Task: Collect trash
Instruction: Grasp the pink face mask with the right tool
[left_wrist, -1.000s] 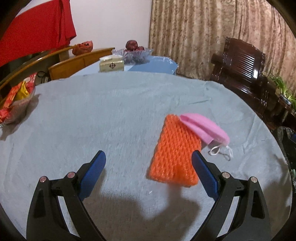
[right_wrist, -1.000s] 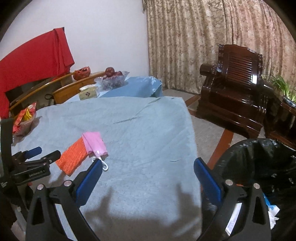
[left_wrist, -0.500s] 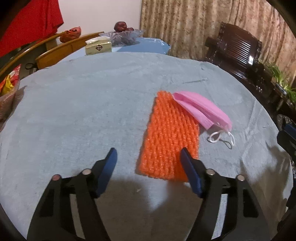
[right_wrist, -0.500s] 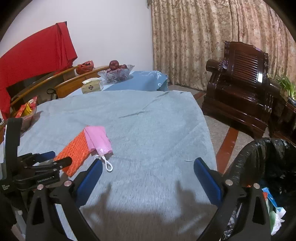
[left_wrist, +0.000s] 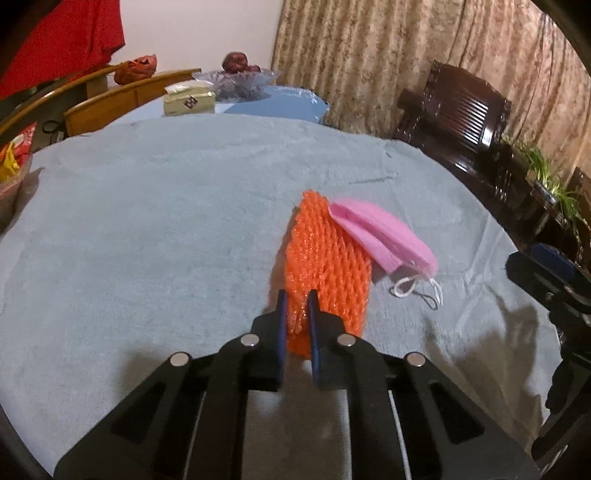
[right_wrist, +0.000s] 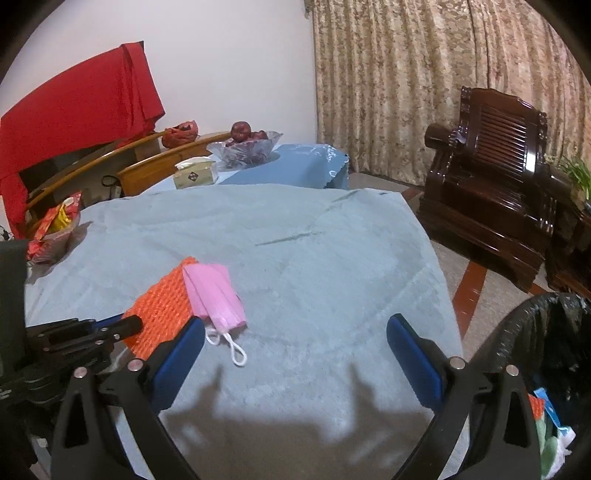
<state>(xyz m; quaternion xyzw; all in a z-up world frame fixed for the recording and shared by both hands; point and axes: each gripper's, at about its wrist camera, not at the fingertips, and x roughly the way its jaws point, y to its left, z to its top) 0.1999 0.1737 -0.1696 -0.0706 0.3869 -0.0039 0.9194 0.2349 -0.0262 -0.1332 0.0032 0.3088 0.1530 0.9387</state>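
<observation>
Left gripper (left_wrist: 295, 295) has just been closing, and its blue pads now pinch the near end of the orange foam fruit net (left_wrist: 325, 266), which bunches up between them. How much of the net sits inside the pinch is hidden by the black fingers. The pink face mask (left_wrist: 384, 232) overlaps the net's right edge, white ear loops trailing onto the cloth; whether it rests on the net or only leans against it is hard to tell.

Over to the right wrist view: the right gripper (right_wrist: 295, 339) is wide open with nothing between its pads, hovering over the near part of the table. From here the net (right_wrist: 162, 306) and mask (right_wrist: 216, 295) lie toward the table's near left edge, and the net's near end is cut off behind the right gripper's left finger and the left gripper's black frame. Only this view shows the trash bin (right_wrist: 524, 332), lined with a black bag, past the table's right edge, scraps inside partly visible.

The table wears a light blue-grey cloth (left_wrist: 166, 221). At its far end are a tissue box (left_wrist: 188, 101) and a glass fruit bowl (left_wrist: 236, 79); a snack basket (right_wrist: 55, 229) sits at the left edge. Beyond are patterned curtains, a dark wooden armchair (right_wrist: 495, 177) and a red cloth (right_wrist: 74, 110).
</observation>
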